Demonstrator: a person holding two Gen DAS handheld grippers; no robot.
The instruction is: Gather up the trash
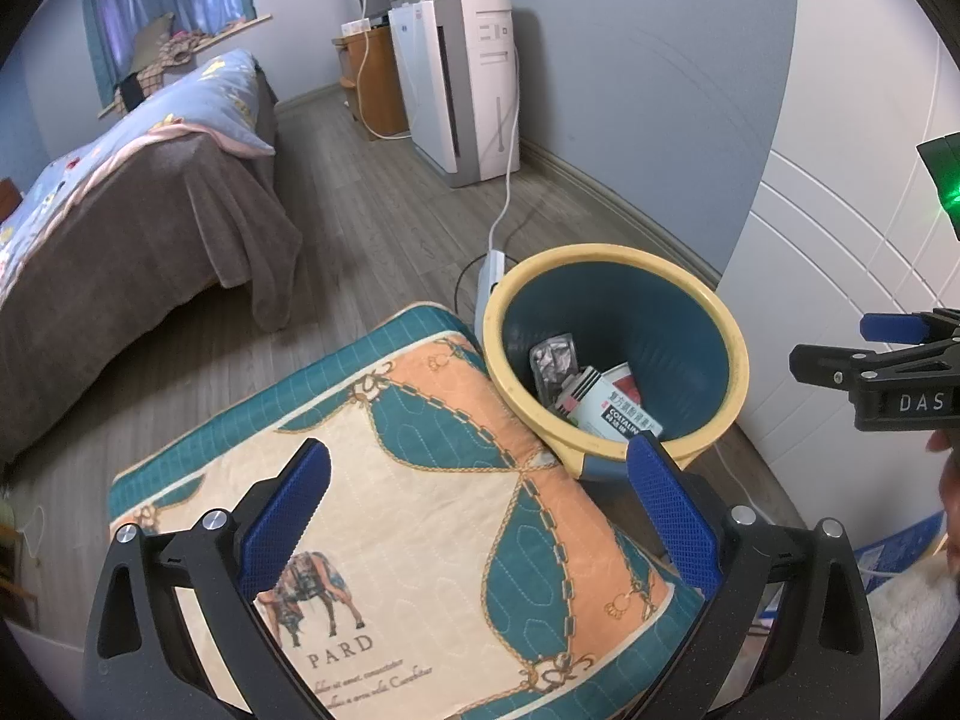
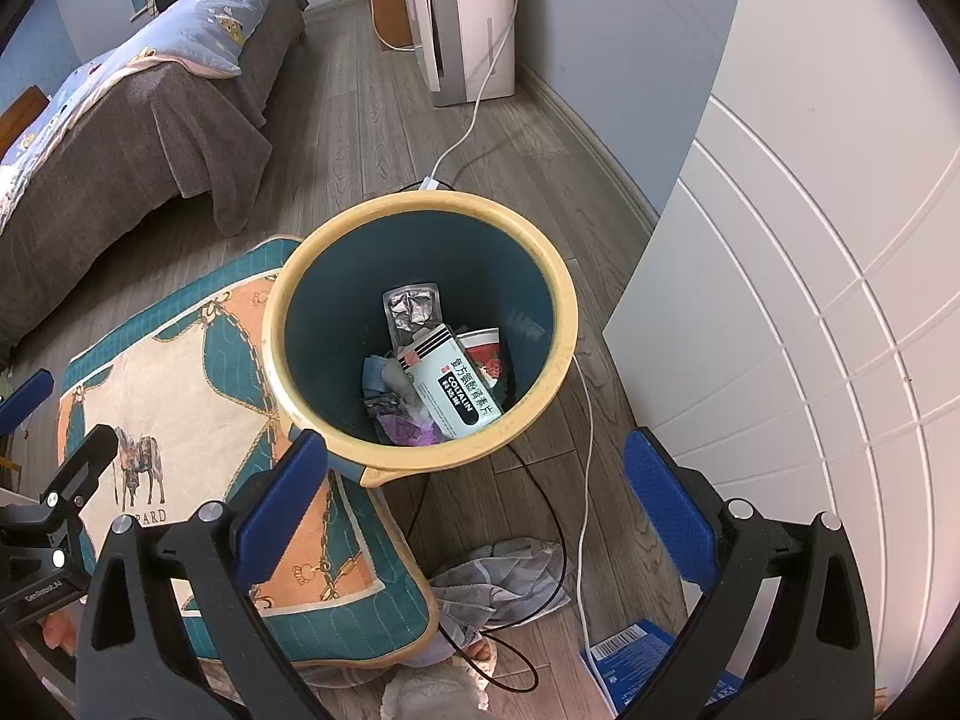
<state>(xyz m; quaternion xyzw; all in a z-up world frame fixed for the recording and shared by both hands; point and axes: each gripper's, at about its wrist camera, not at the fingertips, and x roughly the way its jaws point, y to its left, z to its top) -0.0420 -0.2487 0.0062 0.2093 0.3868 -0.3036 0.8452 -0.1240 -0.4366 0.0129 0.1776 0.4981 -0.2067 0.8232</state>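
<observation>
While both grippers' jaws gape empty, medicine box [image 2: 454, 387] lies in the bin [image 2: 564, 324]; cushion [image 2: 180, 360] beside it

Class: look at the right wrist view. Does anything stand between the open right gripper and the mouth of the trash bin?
Nothing visible does. The right gripper is open and empty just short of the trash bin, whose mouth is uncovered; the cushion lies beside it, to the left.

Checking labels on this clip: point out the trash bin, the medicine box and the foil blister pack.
trash bin [image 2: 558, 300], right wrist view, yellow rim
medicine box [image 2: 459, 387], right wrist view, printed top face
foil blister pack [image 2: 413, 307], right wrist view, crinkled foil middle
</observation>
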